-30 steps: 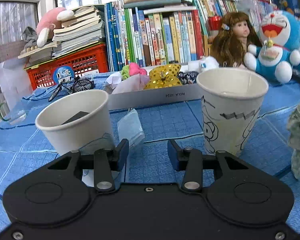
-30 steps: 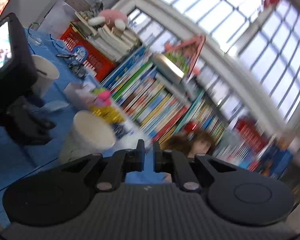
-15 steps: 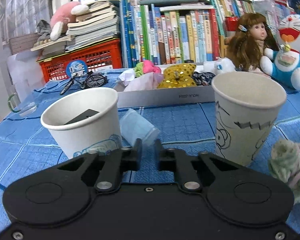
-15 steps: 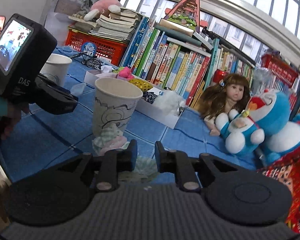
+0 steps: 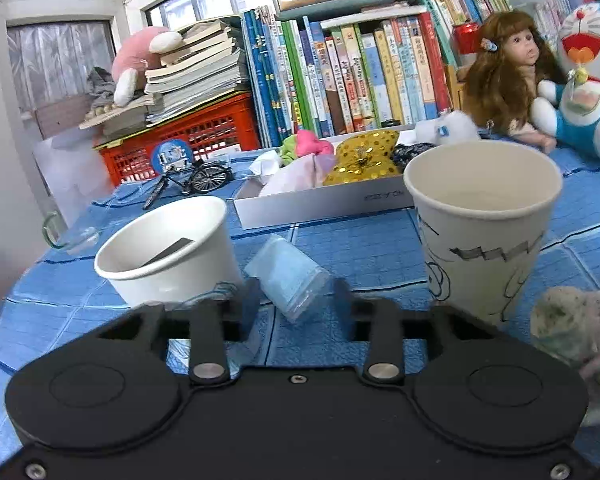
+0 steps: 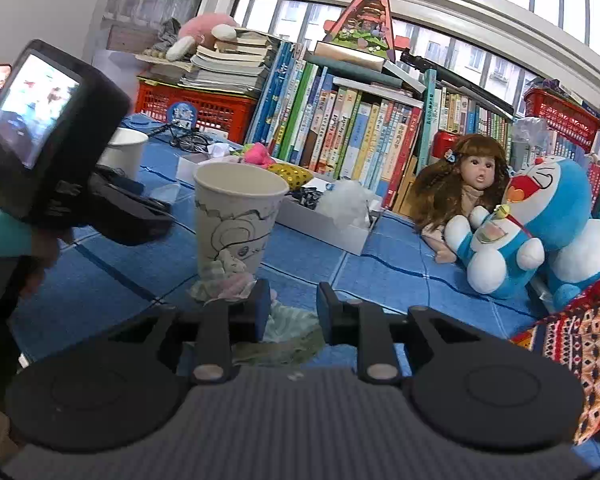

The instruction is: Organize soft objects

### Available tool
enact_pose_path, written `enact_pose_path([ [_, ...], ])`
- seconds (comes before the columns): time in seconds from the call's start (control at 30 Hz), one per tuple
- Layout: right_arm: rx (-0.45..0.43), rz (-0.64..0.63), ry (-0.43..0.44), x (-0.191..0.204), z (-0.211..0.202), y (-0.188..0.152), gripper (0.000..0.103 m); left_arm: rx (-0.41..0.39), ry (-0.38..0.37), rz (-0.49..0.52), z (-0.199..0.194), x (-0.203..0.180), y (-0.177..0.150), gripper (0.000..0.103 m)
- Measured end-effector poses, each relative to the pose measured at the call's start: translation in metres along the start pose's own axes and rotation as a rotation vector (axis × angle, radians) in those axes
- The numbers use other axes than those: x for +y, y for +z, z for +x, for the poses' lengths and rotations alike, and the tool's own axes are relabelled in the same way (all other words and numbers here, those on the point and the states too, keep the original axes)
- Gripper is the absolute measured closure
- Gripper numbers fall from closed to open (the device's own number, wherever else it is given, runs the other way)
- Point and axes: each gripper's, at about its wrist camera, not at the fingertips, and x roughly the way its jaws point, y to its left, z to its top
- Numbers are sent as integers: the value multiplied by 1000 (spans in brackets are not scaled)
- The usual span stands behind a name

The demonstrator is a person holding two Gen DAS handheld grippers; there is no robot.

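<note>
The left gripper (image 5: 296,300) has just been opening and now stands partly open and empty, low over the blue cloth (image 5: 360,248), with a clear packet (image 5: 286,280) lying just ahead between its fingers, a plain cup (image 5: 168,252) at near left and a drawn cup (image 5: 480,224) at right. The right gripper (image 6: 292,308) has also just been opening; its jaws are partly apart and grip nothing, and a pale green soft cloth (image 6: 288,328) lies on the table between and under them, just near the drawn cup (image 6: 236,216). Far behind, a white tray (image 5: 320,200) holds more soft things.
</note>
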Motion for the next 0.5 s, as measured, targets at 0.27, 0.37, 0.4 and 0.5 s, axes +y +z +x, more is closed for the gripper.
enact_pose_path([
  [0.27, -11, 37, 44, -2, -1, -5, 54, 56, -18, 25, 16, -11, 1, 83],
  [0.37, -10, 46, 51, -1, -1, -6, 54, 58, -30, 14, 17, -8, 1, 96],
  [0.4, -9, 50, 56, -2, -1, -6, 54, 50, -31, 9, 16, -8, 0, 99],
  [0.5, -7, 72, 69, -3, -1, -7, 54, 35, -44, -13, 8, -3, -1, 100],
])
